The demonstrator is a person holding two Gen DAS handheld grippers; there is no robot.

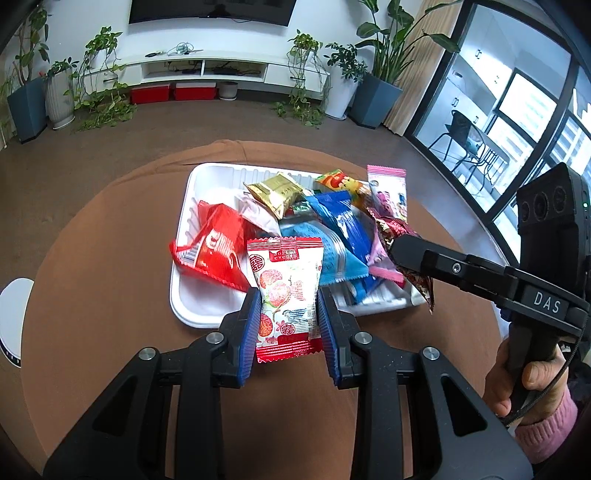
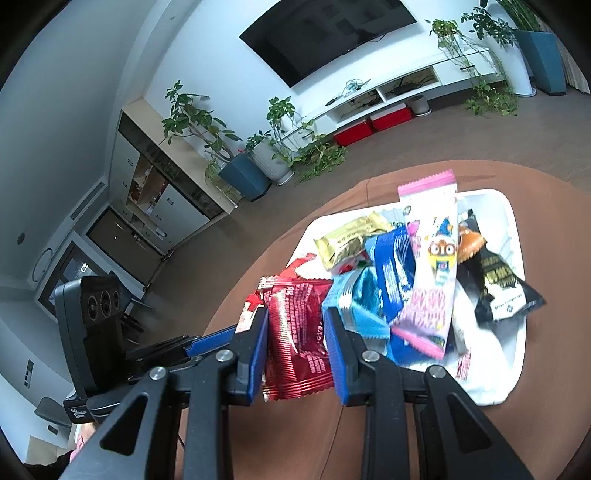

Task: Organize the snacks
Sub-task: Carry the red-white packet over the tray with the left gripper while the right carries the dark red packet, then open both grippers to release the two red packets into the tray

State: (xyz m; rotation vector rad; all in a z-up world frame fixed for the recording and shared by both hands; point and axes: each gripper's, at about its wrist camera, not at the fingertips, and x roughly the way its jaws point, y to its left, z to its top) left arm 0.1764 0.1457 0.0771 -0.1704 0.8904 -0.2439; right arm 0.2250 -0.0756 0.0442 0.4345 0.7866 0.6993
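At the bottom centre of the left wrist view, the left gripper (image 1: 284, 325) is pinching a white-and-red printed snack packet (image 1: 284, 295) by its middle; the right gripper (image 2: 295, 347) is likewise clamping a crinkled dark-red foil packet (image 2: 299, 332). Both are hanging over the near rim of the white plastic tray (image 1: 184, 295), piled with wrappers on the brown surface (image 1: 92, 258). The slick foil could be slipping free, or a dangling corner could be snagging the heap and dragging wrappers off.

I am in a living room of a home or a home-like lounge. A big dark television (image 1: 212, 11) hangs on the white wall, and below it runs a long white media shelf (image 1: 207, 70) with cables on top. Two red storage boxes (image 1: 171, 92) sit under that shelf, and potted plants (image 1: 384, 66) stand on the brown floor at either end of it. Right of the shelf, glass doors (image 1: 491, 110) show a chair and small table.
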